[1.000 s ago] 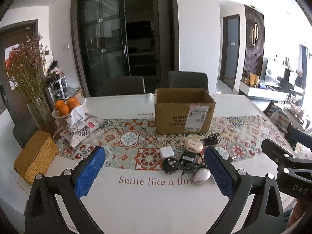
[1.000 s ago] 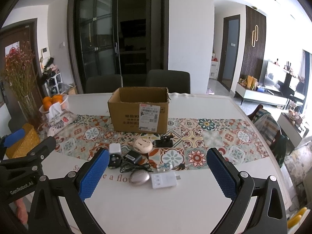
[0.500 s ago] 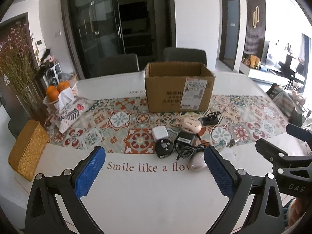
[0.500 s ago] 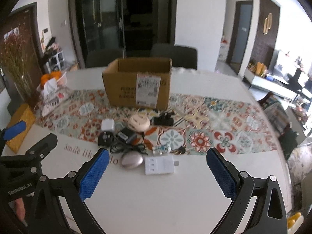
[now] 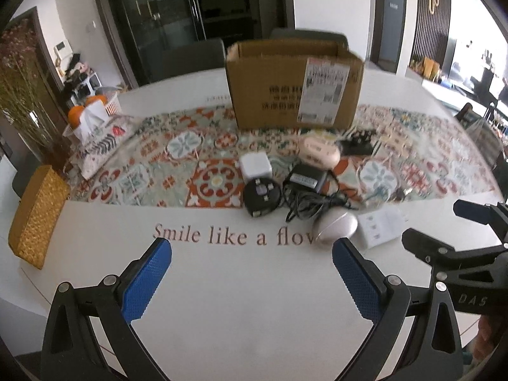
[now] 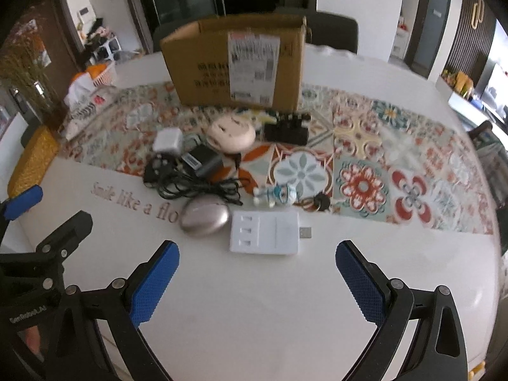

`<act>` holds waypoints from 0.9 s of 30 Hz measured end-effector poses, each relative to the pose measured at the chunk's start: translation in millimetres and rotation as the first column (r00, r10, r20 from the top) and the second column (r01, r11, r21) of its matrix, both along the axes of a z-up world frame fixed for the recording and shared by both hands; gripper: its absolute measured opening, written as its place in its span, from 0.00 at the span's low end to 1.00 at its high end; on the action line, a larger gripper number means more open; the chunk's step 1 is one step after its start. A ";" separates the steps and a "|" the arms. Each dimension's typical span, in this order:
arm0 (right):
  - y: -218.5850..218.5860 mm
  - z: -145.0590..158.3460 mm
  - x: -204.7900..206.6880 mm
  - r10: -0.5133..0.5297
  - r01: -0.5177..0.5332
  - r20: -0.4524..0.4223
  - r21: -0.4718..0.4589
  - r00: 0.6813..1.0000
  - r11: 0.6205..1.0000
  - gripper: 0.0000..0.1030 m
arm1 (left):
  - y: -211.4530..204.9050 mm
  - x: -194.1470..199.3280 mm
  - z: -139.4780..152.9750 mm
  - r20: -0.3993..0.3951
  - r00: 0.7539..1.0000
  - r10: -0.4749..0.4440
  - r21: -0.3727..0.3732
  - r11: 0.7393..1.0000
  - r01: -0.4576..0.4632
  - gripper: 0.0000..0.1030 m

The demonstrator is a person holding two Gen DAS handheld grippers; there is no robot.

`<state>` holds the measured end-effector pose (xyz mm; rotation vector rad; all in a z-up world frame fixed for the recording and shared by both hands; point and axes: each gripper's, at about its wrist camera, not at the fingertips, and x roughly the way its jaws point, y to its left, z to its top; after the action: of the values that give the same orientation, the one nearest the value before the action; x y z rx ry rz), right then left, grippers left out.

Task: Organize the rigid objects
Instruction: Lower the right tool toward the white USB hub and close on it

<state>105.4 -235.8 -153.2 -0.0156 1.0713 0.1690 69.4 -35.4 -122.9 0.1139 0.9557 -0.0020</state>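
Note:
An open cardboard box (image 5: 295, 85) (image 6: 235, 63) stands on the patterned runner. In front of it lie a pink oval case (image 6: 231, 134), a black clip-like part (image 6: 286, 128), a white cube charger (image 5: 255, 165), a round black plug (image 5: 262, 197), a black adapter with cable (image 6: 203, 162), a silver mouse (image 6: 204, 217), a white USB hub (image 6: 265, 232) and a small blue-white figure (image 6: 279, 193). My left gripper (image 5: 250, 274) is open and empty, short of the plug and mouse. My right gripper (image 6: 257, 277) is open and empty, just short of the USB hub.
A white round table (image 5: 241, 289) carries a woven yellow box (image 5: 35, 216), a tissue pack (image 5: 101, 143), a basket of oranges (image 5: 92, 108) and a vase of dried flowers (image 5: 22, 95) at the left. Dark chairs (image 6: 330, 33) stand behind the table.
Both grippers have moved forward and tilted down toward the cluster of objects; the items now appear larger and nearer. Both stay open and empty.

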 end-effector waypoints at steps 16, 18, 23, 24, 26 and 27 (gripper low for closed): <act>0.0 -76.8 35.7 -0.010 0.011 -0.162 0.006 0.987 1.000 0.86 | -1.3 31.0 -67.8 -0.138 0.990 0.010 -0.020 1.000 -0.013 1.00; 1.0 -80.6 38.5 -0.013 0.015 -0.172 0.010 0.985 1.000 0.85 | 0.4 33.5 -71.0 -0.148 0.989 0.016 -0.017 1.000 -0.019 1.00; 2.7 -87.4 44.7 -0.025 0.025 -0.180 -0.002 0.983 1.000 0.78 | 1.8 39.2 -77.9 -0.168 0.986 0.018 -0.016 1.000 -0.021 1.00; 2.8 -87.7 45.1 -0.027 0.026 -0.173 -0.007 0.985 1.000 0.76 | 1.7 40.1 -78.7 -0.170 0.985 0.016 -0.016 1.000 -0.019 1.00; 2.9 -88.4 46.5 -0.025 0.023 -0.167 -0.015 0.986 1.000 0.75 | 1.0 41.4 -80.0 -0.172 0.985 0.009 -0.019 1.000 -0.013 1.00; 3.0 -88.5 47.6 -0.027 0.026 -0.165 -0.014 0.986 1.000 0.75 | 0.6 41.9 -80.6 -0.173 0.985 0.006 -0.021 1.000 -0.010 1.00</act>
<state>153.0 -232.8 -241.7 0.0019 1.2377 0.1415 111.4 -34.7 -203.5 0.0912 1.1299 -0.0151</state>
